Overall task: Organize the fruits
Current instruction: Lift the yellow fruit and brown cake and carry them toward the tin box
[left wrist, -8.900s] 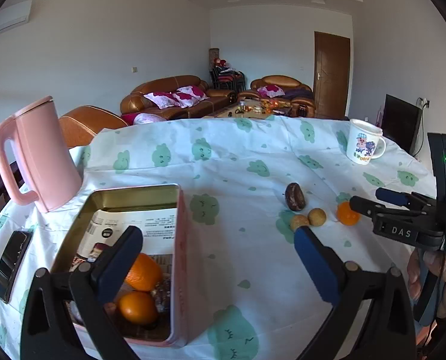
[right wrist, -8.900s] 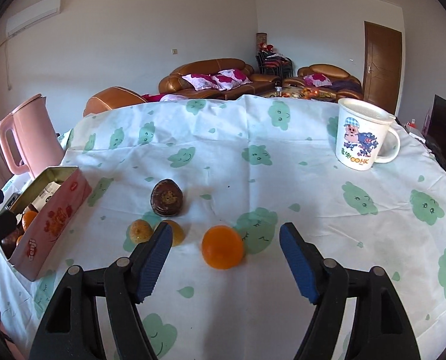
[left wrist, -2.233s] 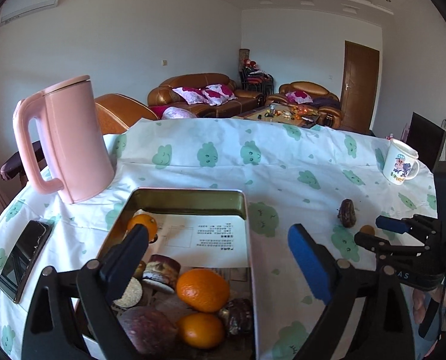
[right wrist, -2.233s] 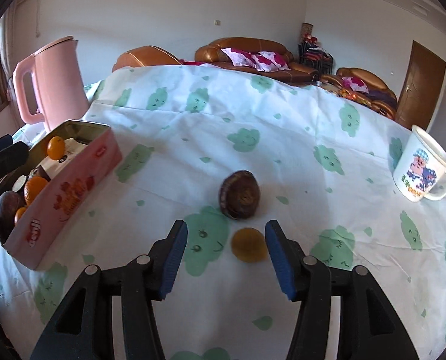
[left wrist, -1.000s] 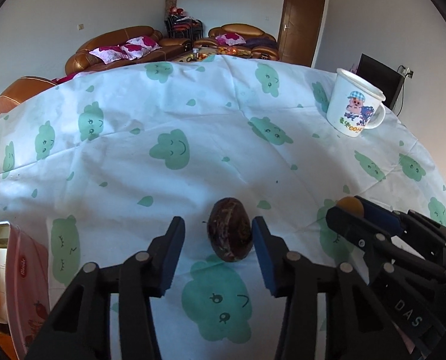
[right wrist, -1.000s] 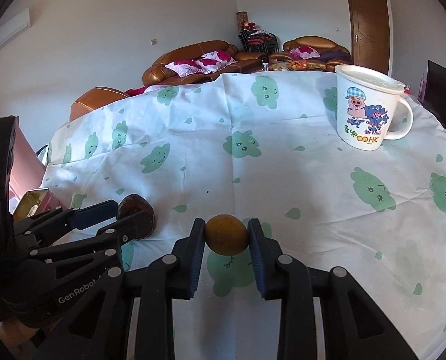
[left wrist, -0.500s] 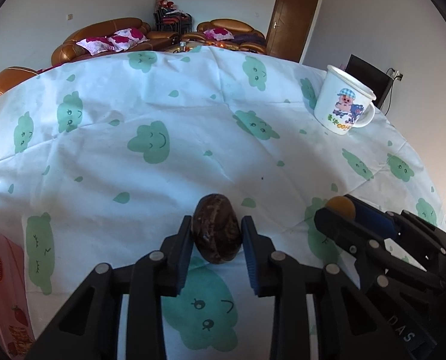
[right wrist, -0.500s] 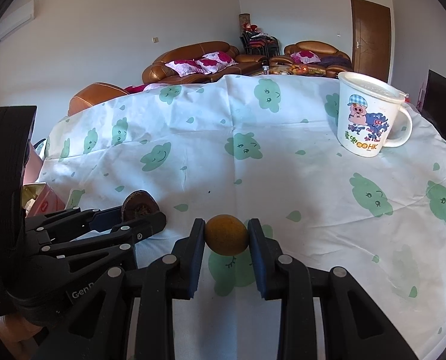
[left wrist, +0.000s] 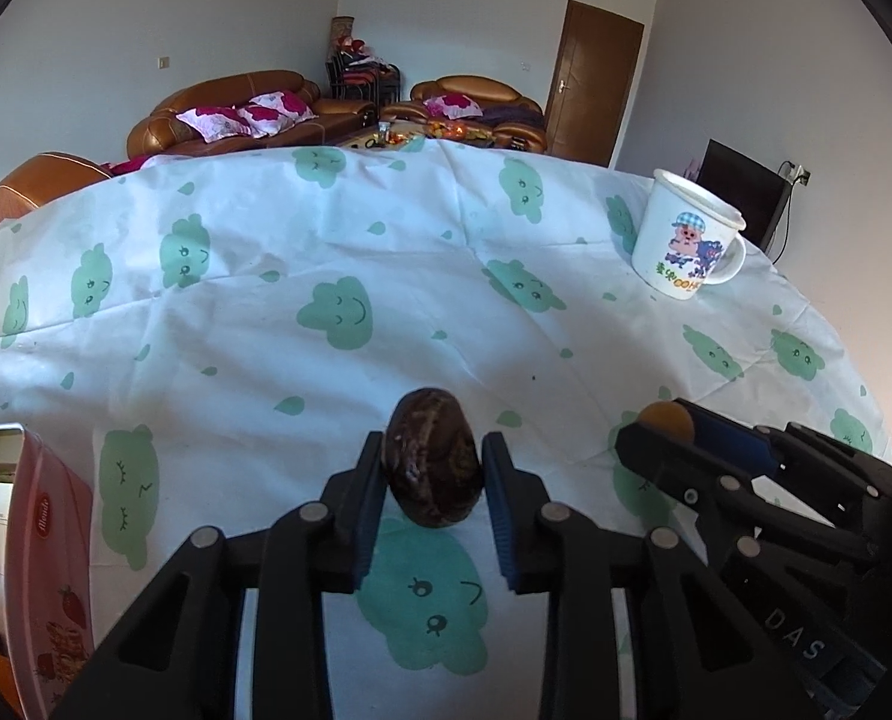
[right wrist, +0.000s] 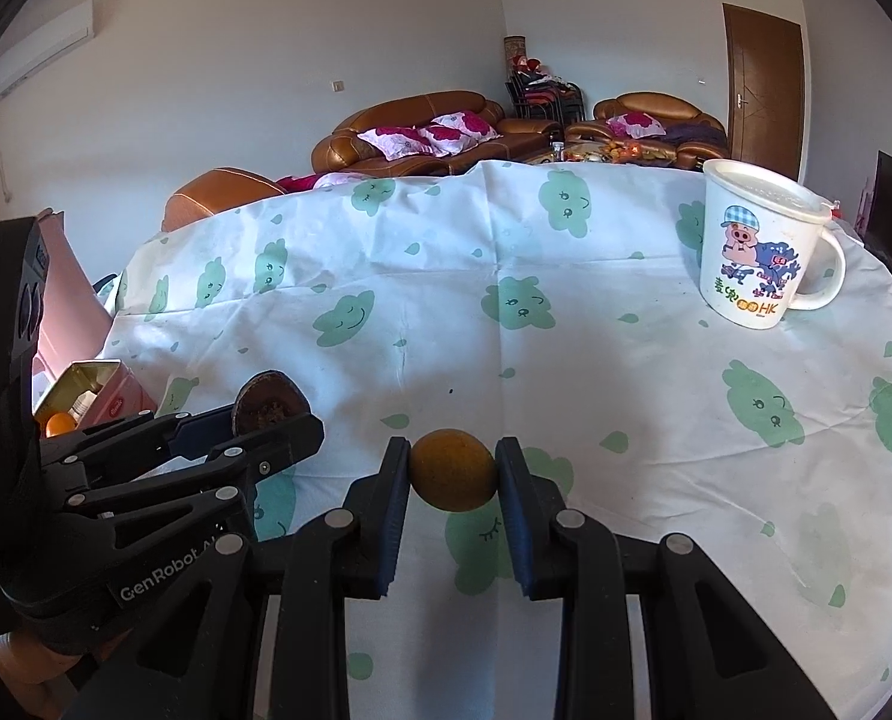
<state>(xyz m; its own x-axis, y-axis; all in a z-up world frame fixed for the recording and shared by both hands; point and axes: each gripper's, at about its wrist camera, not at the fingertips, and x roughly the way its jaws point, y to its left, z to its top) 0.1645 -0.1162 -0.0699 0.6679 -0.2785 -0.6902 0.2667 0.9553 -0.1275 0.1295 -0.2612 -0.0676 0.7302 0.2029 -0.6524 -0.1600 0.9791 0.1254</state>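
The left gripper (left wrist: 434,471) has just been closing its jaws, and they now pinch a dark brown wrinkled fruit (left wrist: 434,462) that sits on the cloud-print cloth (left wrist: 338,276) of the tabletop toward its near edge. Just beside it, the right gripper (right wrist: 453,471) has its jaws clamped on a small yellow-brown round fruit (right wrist: 453,469). A pink tin (left wrist: 56,570) holding oranges stands at the near left edge of the tabletop, and a white cartoon mug (right wrist: 757,252) stands toward the far right edge, well apart from both fruits.
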